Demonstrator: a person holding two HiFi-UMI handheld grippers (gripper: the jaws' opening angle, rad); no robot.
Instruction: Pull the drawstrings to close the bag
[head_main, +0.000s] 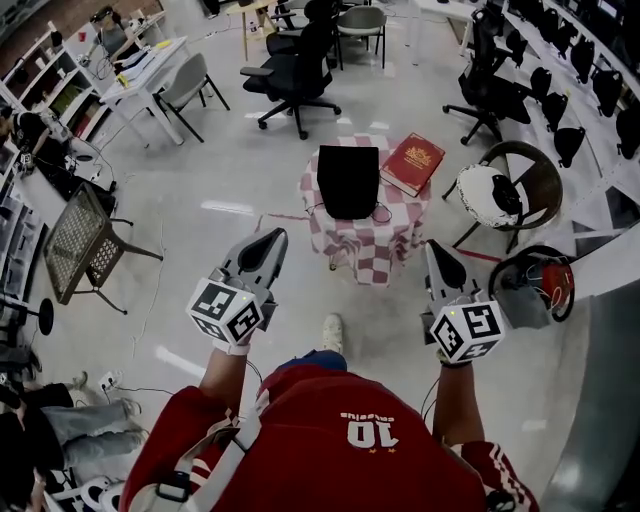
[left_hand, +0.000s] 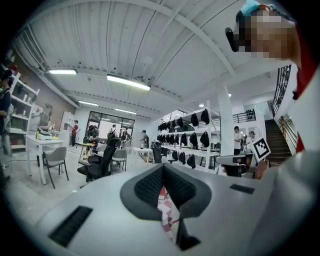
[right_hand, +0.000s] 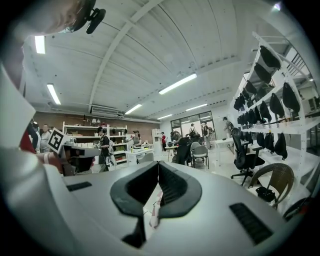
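Big open workshop, office chairs all over, and a small table (head_main: 372, 248) with a checked cloth in the middle. Head view: the black bag (head_main: 348, 182) lies on it beside a red book (head_main: 412, 163). The left gripper (head_main: 268, 242) and right gripper (head_main: 437, 255) are held level, well short of it. Left gripper view: jaws pressed together, nothing in them. Right gripper view: same, closed and empty. I'd say nothing's started; the drawstrings aren't grabbed or pulled yet.

Red numbered jersey (head_main: 330, 435); grey left tongs (head_main: 272, 240), right tongs (head_main: 434, 250).

Bright ceiling strip lights (left_hand: 128, 82), fisheye-warped edges.
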